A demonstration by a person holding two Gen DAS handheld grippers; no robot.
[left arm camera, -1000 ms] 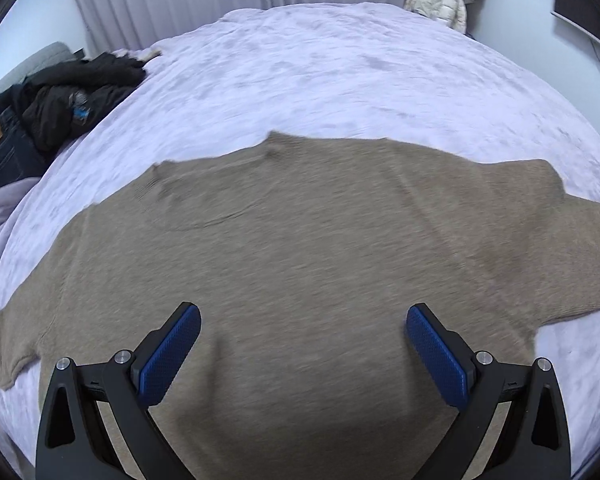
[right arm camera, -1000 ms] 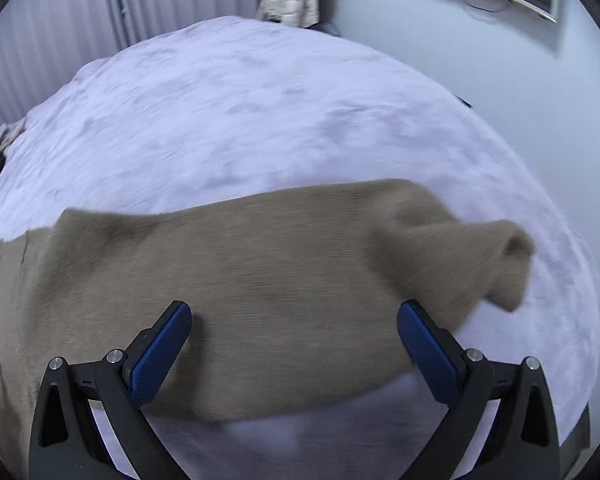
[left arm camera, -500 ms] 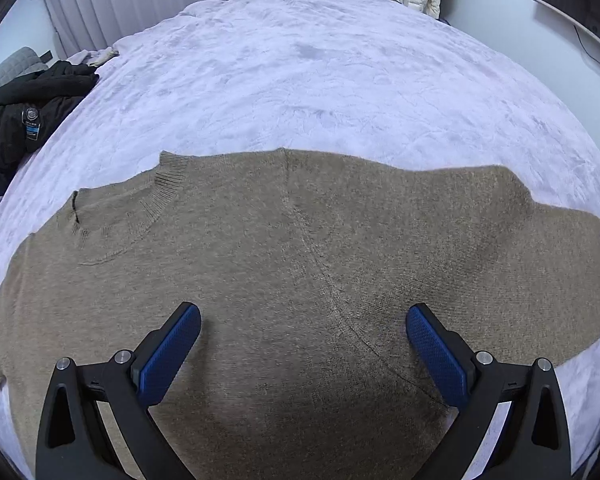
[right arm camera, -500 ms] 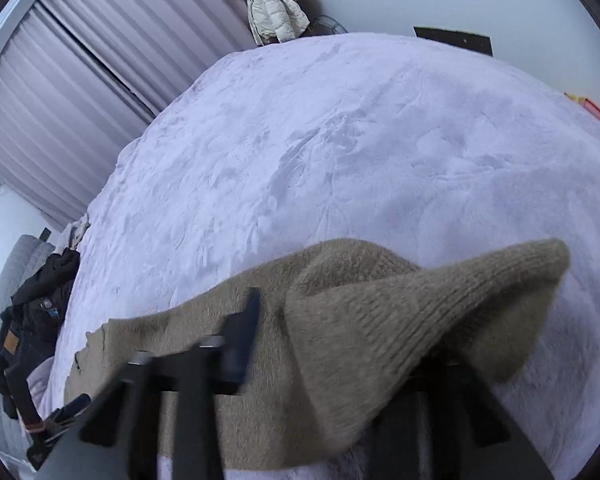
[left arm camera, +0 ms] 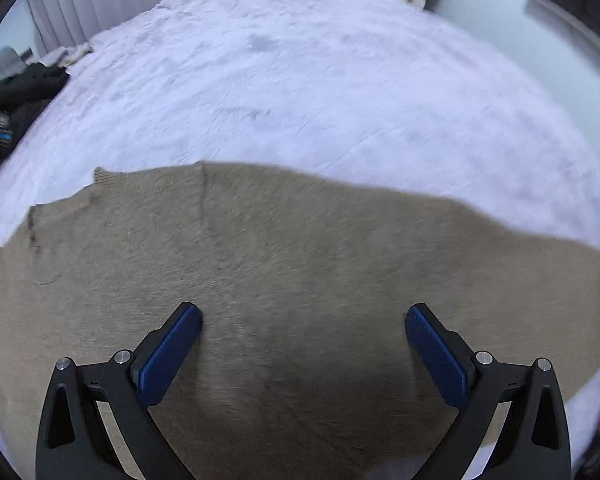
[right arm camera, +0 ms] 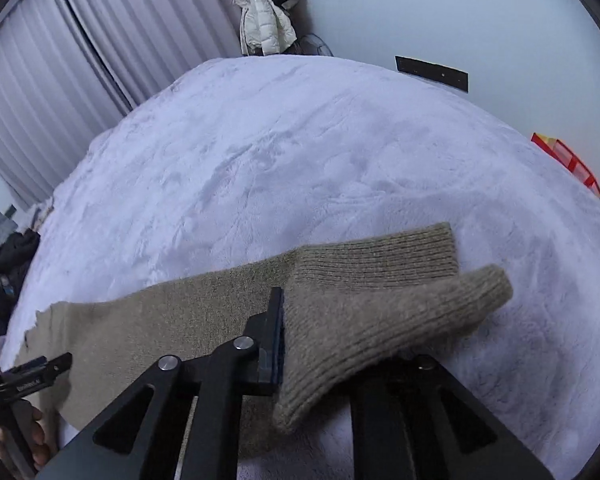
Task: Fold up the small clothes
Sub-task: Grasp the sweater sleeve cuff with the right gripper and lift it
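Gripping the taupe knit sweater's (left arm camera: 300, 280) ribbed cuff (right arm camera: 364, 320) with our right gripper (right arm camera: 320, 344); left gripper (left arm camera: 302, 344) spread, empty. Carry sleeve across flat; grip depth probably shallow.

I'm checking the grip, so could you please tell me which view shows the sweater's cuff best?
The right wrist view: the ribbed cuff lies sharp beside the sleeve end that the right gripper has pinched, jaws shut on it. The left wrist view shows only the sweater body, blurred, under the open left gripper; no cuff appears there.
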